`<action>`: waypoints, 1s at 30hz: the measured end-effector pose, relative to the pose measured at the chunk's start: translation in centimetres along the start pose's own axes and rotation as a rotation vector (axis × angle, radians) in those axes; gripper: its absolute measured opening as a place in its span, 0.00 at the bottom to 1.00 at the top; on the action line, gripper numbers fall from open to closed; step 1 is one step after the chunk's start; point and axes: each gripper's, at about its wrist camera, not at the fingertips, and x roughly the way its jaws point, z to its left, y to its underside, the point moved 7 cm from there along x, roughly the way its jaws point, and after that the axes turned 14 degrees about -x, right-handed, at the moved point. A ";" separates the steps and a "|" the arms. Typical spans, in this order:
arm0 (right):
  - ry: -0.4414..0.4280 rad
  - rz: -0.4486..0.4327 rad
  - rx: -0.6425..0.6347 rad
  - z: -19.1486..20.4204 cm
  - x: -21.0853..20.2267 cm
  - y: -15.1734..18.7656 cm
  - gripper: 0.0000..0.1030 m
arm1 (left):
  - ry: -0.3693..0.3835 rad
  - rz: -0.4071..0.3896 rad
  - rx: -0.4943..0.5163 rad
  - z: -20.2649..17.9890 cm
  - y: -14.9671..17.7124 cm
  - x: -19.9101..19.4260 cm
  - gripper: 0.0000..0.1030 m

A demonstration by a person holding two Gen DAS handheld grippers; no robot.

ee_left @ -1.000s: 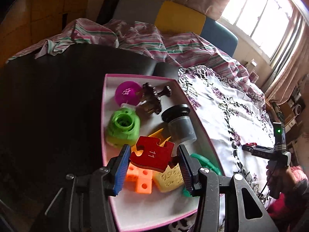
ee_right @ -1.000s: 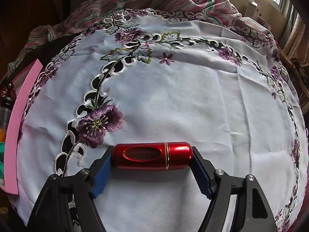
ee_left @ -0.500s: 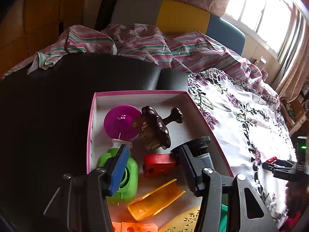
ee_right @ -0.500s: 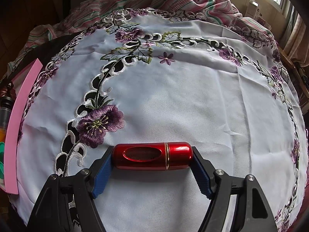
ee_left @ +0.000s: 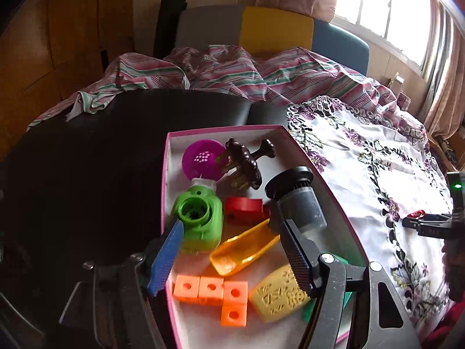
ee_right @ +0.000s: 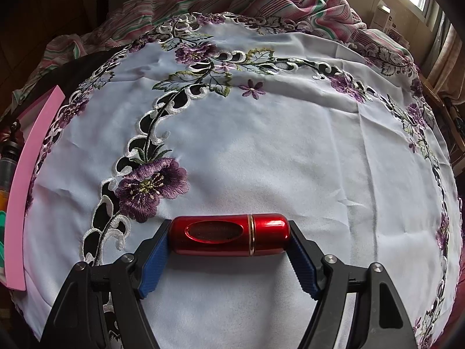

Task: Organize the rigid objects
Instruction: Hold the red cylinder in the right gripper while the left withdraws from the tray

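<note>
Hovering over the pink-rimmed tray, the left gripper has its jaws spread with nothing between them. Below it the tray is crowded: a green grinder-like piece near the blue pad, a red puzzle piece beside it, an orange scoop, a grey cylinder against the right wall, a purple ball, a dark brown knob, orange cubes and a yellow block. In the right wrist view, the right gripper clamps a red metallic capsule by its ends, crosswise over the embroidered white tablecloth. The tray's pink wall stands well off at the left edge.
</note>
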 end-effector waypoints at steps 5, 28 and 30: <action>0.002 0.002 0.001 -0.1 0.0 -0.1 0.73 | -0.036 -0.009 -0.009 1.4 0.8 -1.5 0.69; -0.035 -0.080 -0.119 3.7 -2.1 -1.7 0.73 | -0.103 -0.034 -0.072 5.5 1.2 -3.7 0.74; -0.059 -0.101 -0.119 4.8 -2.9 -2.2 0.73 | -0.101 -0.036 -0.079 5.7 1.1 -3.8 0.74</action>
